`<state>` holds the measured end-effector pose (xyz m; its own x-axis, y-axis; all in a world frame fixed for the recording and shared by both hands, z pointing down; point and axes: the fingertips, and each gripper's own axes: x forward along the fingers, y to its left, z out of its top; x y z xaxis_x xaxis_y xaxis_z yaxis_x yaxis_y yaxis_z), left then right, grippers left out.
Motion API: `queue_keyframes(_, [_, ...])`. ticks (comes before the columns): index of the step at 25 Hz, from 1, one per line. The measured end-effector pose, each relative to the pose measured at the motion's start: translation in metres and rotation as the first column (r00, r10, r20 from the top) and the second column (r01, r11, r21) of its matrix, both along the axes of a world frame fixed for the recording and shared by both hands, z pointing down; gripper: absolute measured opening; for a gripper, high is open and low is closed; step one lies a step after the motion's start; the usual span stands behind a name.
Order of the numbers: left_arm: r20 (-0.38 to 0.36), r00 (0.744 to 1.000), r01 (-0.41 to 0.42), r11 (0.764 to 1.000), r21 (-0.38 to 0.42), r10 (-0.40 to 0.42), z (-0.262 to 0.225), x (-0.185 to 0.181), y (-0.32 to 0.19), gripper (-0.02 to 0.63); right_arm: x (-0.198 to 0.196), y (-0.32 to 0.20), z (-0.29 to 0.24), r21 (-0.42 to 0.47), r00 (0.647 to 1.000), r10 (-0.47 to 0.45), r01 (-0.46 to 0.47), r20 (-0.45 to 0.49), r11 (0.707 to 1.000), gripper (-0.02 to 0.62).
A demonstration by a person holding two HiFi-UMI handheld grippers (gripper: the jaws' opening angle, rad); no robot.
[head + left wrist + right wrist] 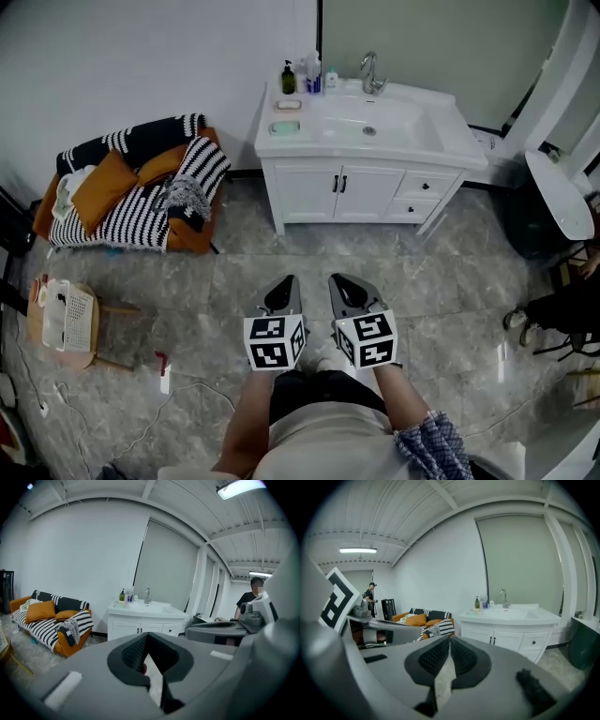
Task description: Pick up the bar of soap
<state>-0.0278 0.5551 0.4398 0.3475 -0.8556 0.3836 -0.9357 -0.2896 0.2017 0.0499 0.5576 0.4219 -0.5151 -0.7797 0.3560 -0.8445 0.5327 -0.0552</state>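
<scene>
A pinkish bar of soap (289, 104) lies in a small dish on the left end of the white vanity (441, 141), far ahead in the head view. A pale green bar or dish (284, 127) sits just in front of it. Both grippers are held low, close to the person's body and well short of the vanity. My left gripper (284, 282) (147, 635) is shut with nothing between its jaws. Beside it, my right gripper (340, 279) (450, 639) is also shut and empty. Both point toward the vanity.
Bottles (300, 75) and a faucet (371, 73) stand at the vanity's back. A striped sofa with orange cushions (141, 183) is at the left and a small wooden table (66, 319) nearer. Cables (178, 398) trail on the grey tile floor. A person's legs (553, 314) show at the right.
</scene>
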Motion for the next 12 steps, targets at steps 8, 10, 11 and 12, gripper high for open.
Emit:
queue_keyframes(8, [0.018,1.000,0.014,1.000,-0.003,-0.014,-0.001,0.017,-0.007,0.008,0.020,-0.014,0.000,-0.021,0.998,-0.032,0.033,0.048,0.999,0.026])
queue_keyframes(10, [0.019,1.000,0.023,1.000,-0.006,-0.023,0.000,0.019,-0.008,0.008,0.022,-0.016,-0.001,-0.019,0.997,-0.053,0.054,0.052,0.998,0.097])
queue_keyframes(11, [0.020,0.999,0.027,1.000,-0.008,-0.027,0.000,0.020,-0.009,0.008,0.022,-0.017,-0.001,-0.018,0.997,-0.061,0.062,0.049,0.998,0.104])
queue_keyframes(12, [0.022,0.999,0.030,1.000,-0.009,-0.030,0.001,0.020,-0.009,0.008,0.023,-0.019,-0.001,-0.016,0.997,-0.064,0.065,0.048,0.998,0.106])
